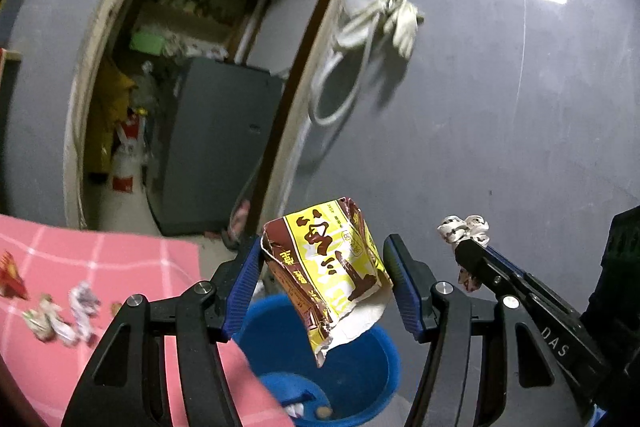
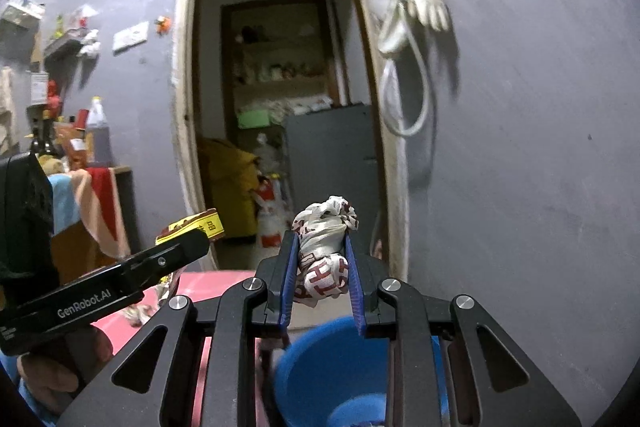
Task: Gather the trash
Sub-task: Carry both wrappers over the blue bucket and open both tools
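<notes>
Left gripper: I see its blue-padded fingers clenched on the crumpled yellow-and-brown paper snack packet; the left pad presses the packet's torn upper corner, the right pad meets its lower right edge.
Snack packet, place: it hangs in the air between my left fingers, directly above the round blue plastic bucket.
Snack packet, axis: its long axis runs steeply, tilted from upper right down to lower left; the torn white end points down toward the bucket, the printed face turned to my left camera.
Right gripper: its fingers are clenched narrow on a wadded white wrapper with dark red lettering.
Wadded wrapper, place: held aloft, over the bucket's near rim in the right wrist view.
Wadded wrapper, axis: long axis lies along the fingers, one knot bulging past the tips, the other lump sitting low between the pads.
Grippers together: side by side, near each other, each showing in the other's camera.
Bucket: a few scraps lie on its bottom; it stands on the floor just beside the tabletop's edge.
Tabletop: pink checked cloth, with several blurred crumpled wrappers on it at the left.
Background: grey wall, open doorway, a pale glove hanging with a hose loop.
</notes>
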The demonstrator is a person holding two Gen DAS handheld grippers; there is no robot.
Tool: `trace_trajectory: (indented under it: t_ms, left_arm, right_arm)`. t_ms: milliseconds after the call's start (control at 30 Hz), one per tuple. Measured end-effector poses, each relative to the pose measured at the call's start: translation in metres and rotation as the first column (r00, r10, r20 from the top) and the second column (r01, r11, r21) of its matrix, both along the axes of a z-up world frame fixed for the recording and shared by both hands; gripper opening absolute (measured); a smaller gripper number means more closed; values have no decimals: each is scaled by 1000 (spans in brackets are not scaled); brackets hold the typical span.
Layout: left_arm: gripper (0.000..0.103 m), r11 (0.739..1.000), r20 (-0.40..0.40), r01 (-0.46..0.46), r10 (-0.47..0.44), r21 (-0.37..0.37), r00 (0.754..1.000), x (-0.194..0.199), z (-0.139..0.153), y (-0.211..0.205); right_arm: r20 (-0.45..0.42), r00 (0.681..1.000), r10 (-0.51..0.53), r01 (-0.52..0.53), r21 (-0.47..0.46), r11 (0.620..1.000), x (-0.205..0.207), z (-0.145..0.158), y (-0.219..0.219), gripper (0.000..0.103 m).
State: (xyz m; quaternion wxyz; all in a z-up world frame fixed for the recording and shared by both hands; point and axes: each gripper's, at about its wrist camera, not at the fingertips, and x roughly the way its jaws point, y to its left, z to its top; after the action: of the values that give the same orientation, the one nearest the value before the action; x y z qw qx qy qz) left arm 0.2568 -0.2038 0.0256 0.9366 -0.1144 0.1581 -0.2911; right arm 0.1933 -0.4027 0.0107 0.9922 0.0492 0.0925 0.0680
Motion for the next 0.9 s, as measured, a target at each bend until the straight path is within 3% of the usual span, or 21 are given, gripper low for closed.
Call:
trace_trajectory:
  t_ms: [300, 467, 667, 900]
  left_arm:
    - [57, 994, -129, 26, -12, 111, 992, 25, -37, -39]
    - [58, 981, -238, 24, 23, 191, 971, 44, -62, -55]
    - [58, 979, -345, 47, 25, 199, 938, 59, -87, -61]
    - [59, 978, -389, 44, 40, 202, 920, 68, -97, -59]
  right_arm:
    - [-210, 977, -44, 57, 54, 997, 19, -40, -29, 22]
    - [-290, 956, -42, 69, 83, 994, 31, -58, -35, 22]
    - [-352, 935, -40, 87, 119, 989, 41, -75, -43, 22]
    - [-377, 925, -42, 98, 130, 987, 52, -83, -47, 24]
